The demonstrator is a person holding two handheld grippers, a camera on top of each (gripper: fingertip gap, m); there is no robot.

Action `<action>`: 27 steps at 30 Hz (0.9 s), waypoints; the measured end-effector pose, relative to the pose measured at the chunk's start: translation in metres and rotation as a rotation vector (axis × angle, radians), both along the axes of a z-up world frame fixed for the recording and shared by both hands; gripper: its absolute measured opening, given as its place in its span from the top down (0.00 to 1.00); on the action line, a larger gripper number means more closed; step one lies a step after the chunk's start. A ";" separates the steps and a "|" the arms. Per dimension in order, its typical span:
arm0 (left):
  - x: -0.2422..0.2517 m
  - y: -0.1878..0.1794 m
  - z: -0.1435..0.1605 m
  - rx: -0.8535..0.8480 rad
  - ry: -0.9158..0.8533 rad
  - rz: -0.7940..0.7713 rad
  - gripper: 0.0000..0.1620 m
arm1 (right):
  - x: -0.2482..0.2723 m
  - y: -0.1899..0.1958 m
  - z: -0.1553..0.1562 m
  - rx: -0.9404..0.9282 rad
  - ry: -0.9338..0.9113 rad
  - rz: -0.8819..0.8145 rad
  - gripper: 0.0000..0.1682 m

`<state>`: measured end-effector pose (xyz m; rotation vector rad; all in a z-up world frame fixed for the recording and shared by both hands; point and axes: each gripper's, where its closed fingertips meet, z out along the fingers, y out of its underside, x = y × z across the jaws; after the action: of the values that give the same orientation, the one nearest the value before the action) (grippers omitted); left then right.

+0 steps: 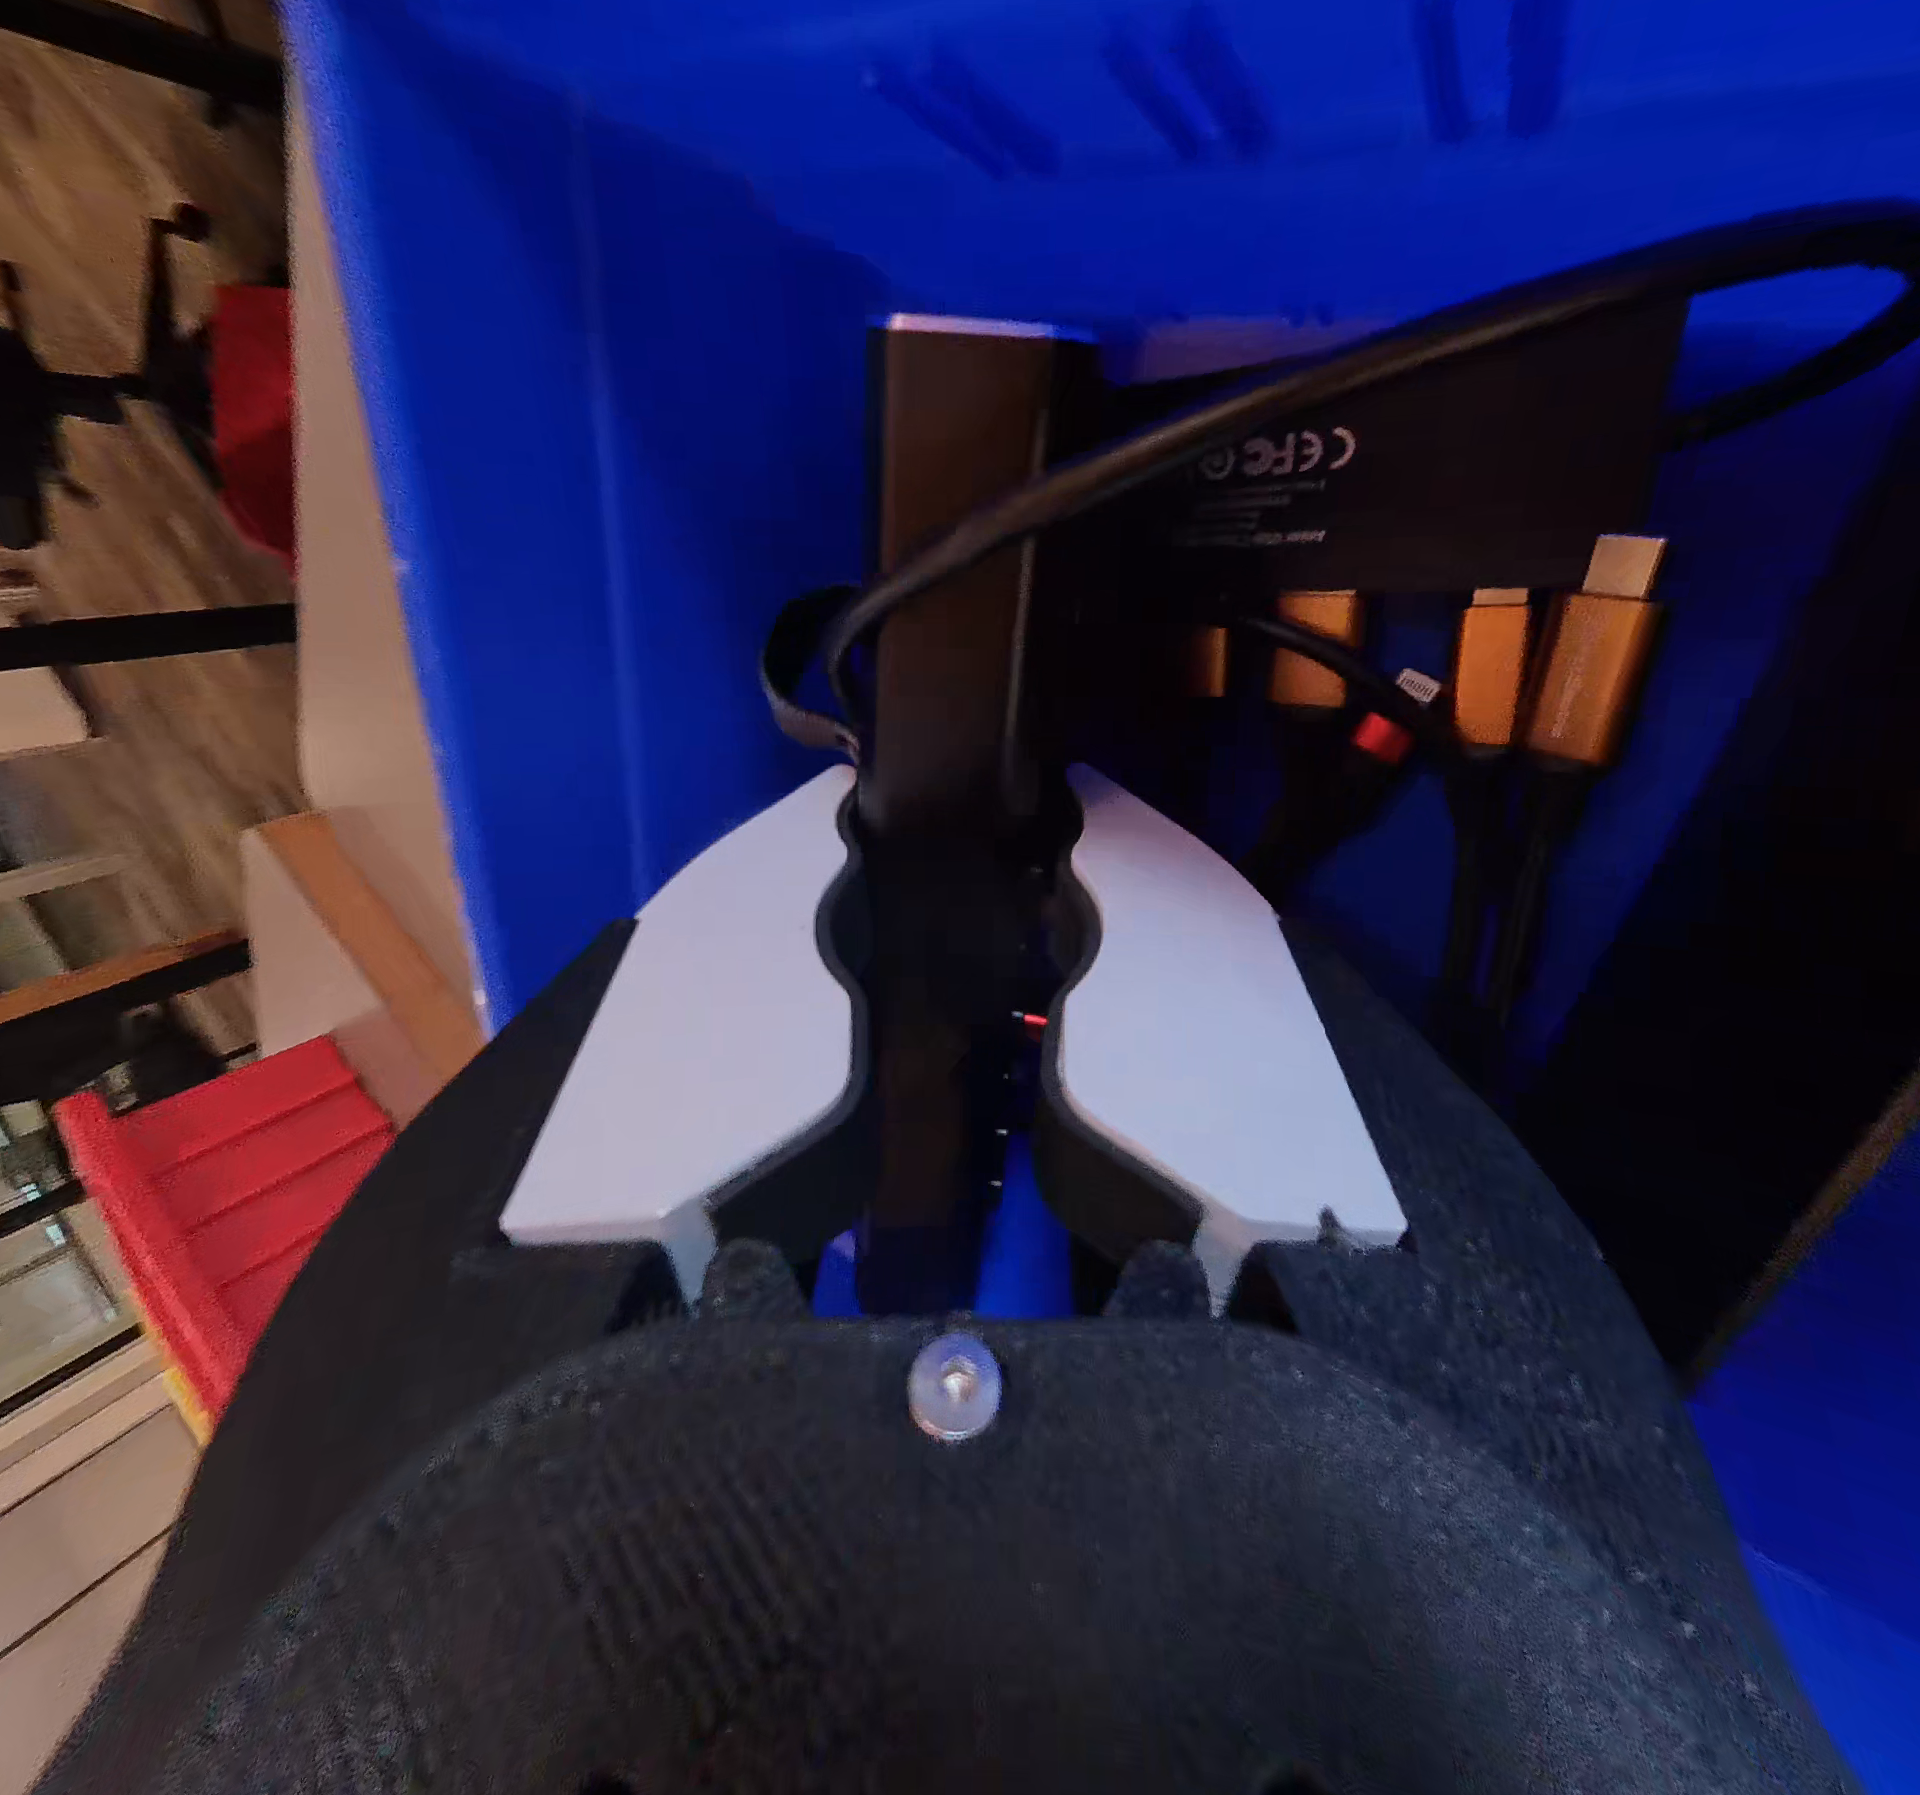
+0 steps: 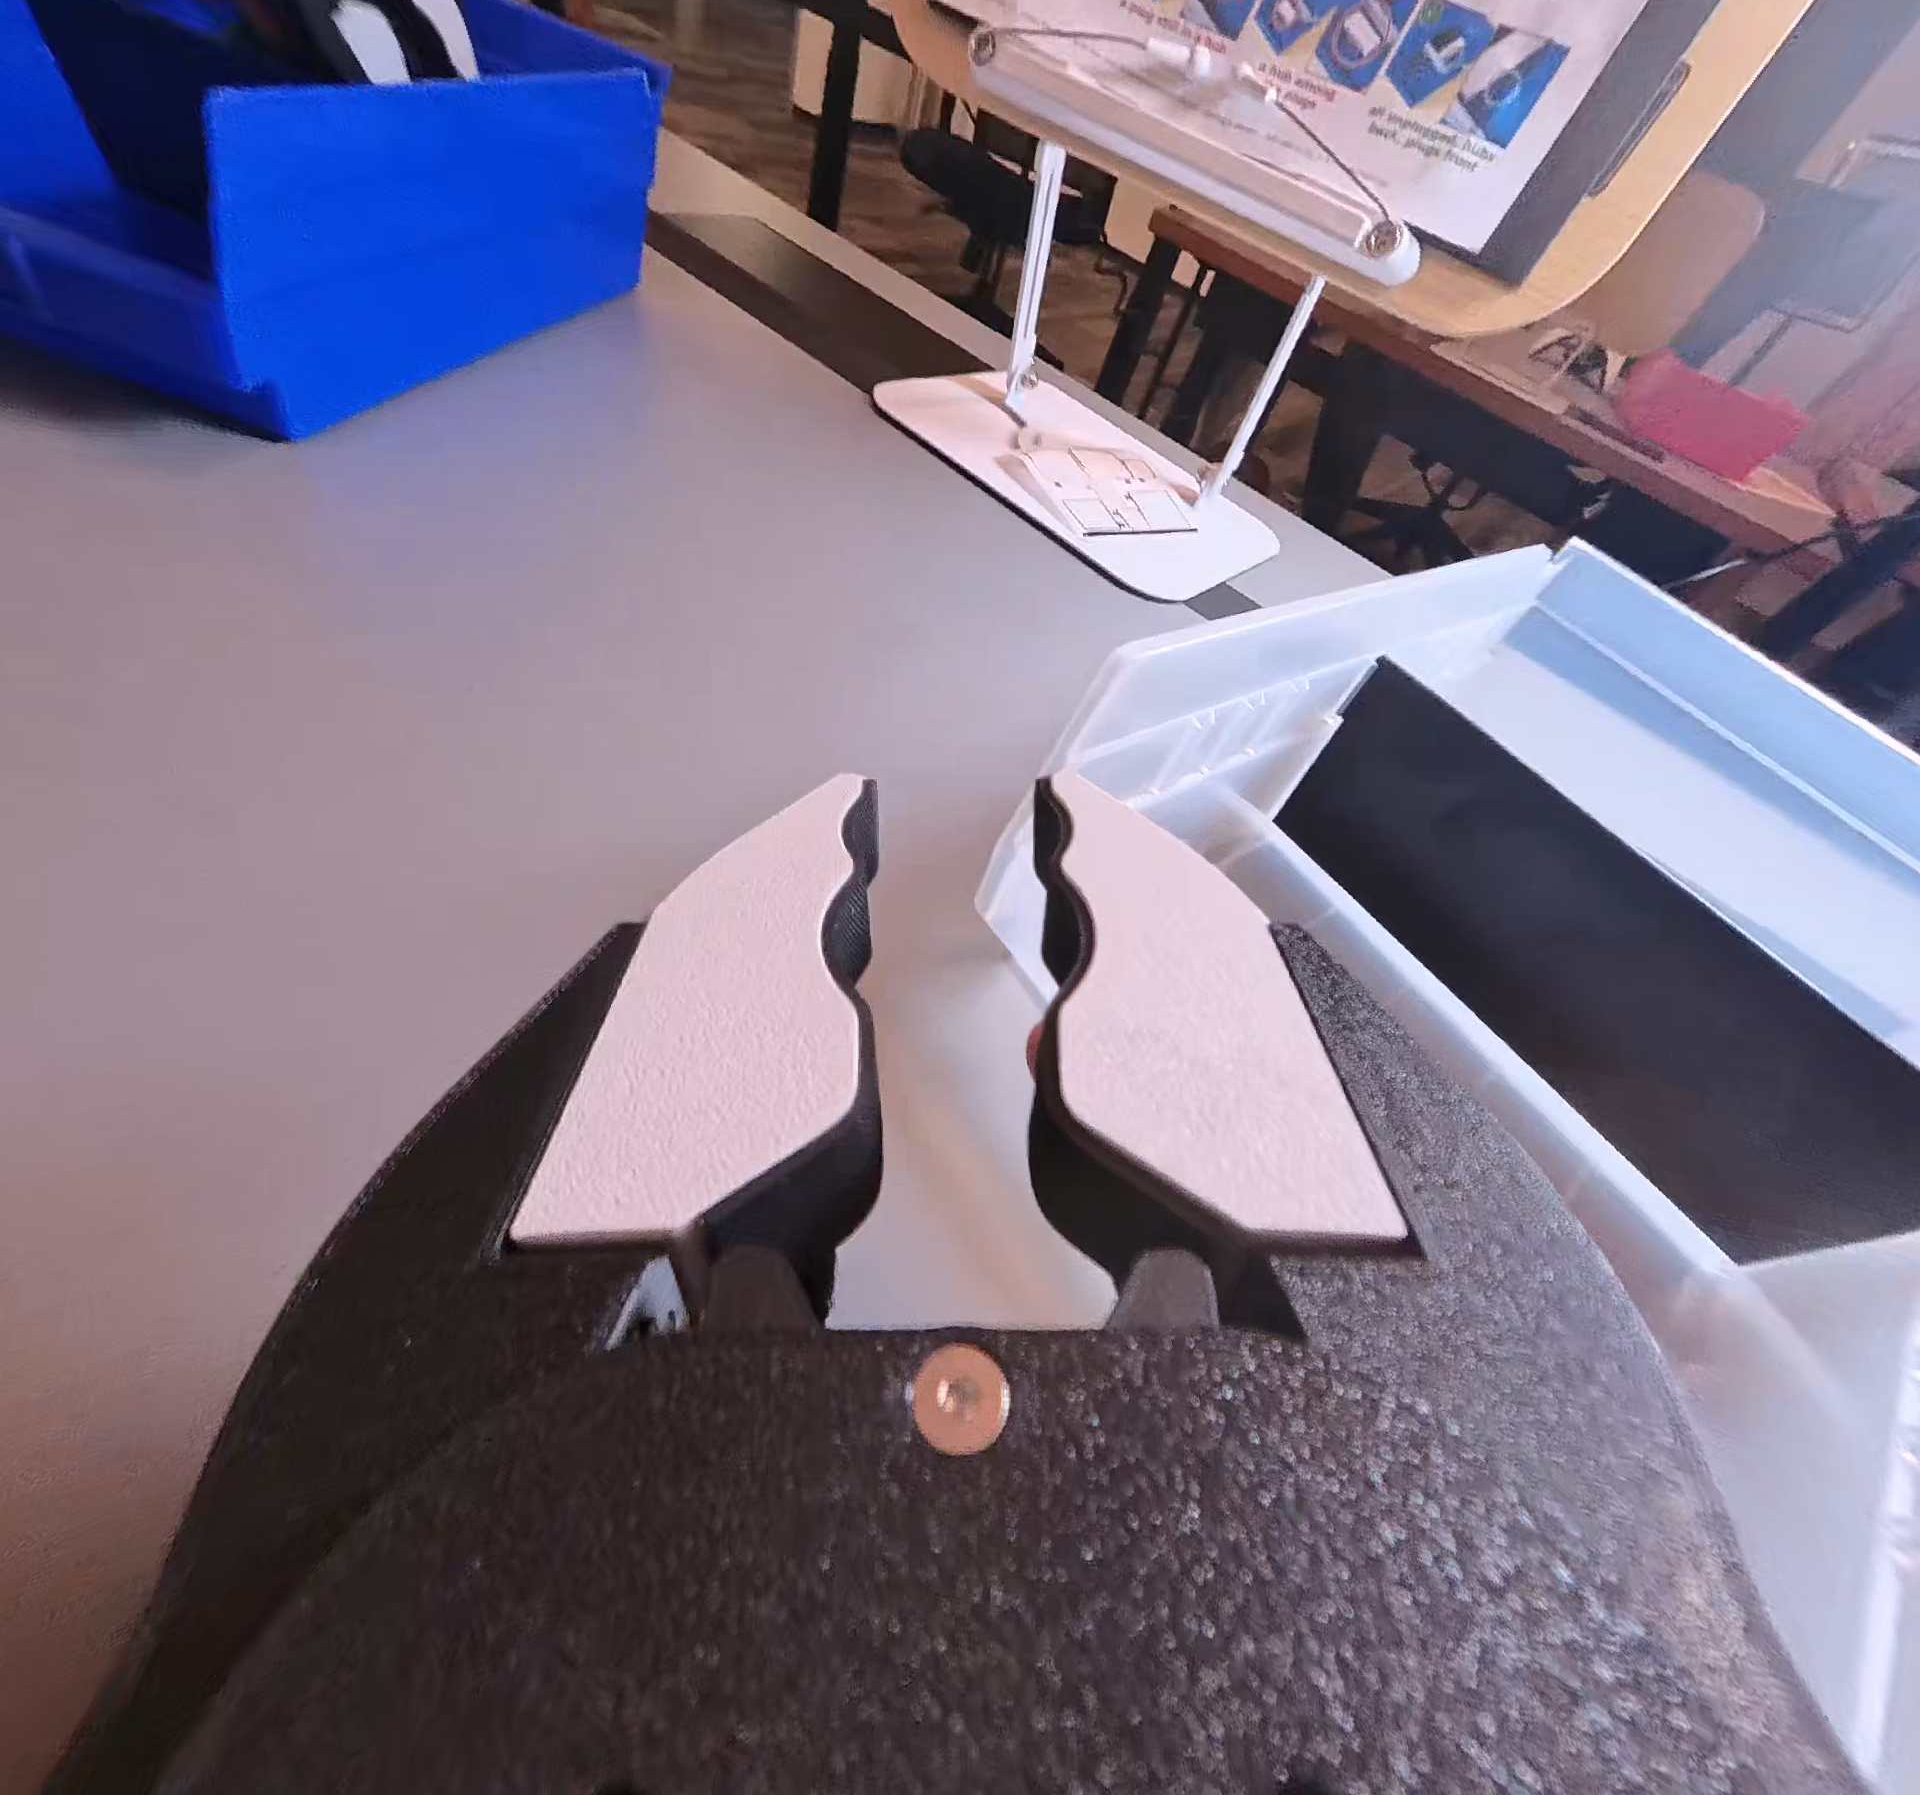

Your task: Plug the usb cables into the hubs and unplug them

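In the left wrist view my left gripper is inside a blue bin, shut on a slim dark hub that stands on edge between the fingers. To its right lies a second black hub with several orange-gold plugs in its lower edge. A black cable arcs over both hubs, and a small red-collared plug lies loose by the gold plugs. My right gripper is open and empty above the grey table. The left gripper shows in the blue bin at far left.
A clear plastic bin with a dark inside sits just right of my right gripper. A white stand holding an instruction sheet is at the table's far edge. Other tables, chairs and red bins lie beyond. There is about 50 cm between the tips of the two grippers.
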<state>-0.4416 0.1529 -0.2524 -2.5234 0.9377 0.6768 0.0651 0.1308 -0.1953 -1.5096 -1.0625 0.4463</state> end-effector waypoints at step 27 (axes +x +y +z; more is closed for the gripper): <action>0.064 -0.045 0.248 0.803 -0.152 -0.036 0.82 | -0.037 -0.043 -0.030 0.134 -0.183 0.177 0.88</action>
<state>-0.3775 0.1075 -0.0040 -1.8062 0.5059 0.6650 0.0281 0.0874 -0.2252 -1.3622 -1.3503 0.3563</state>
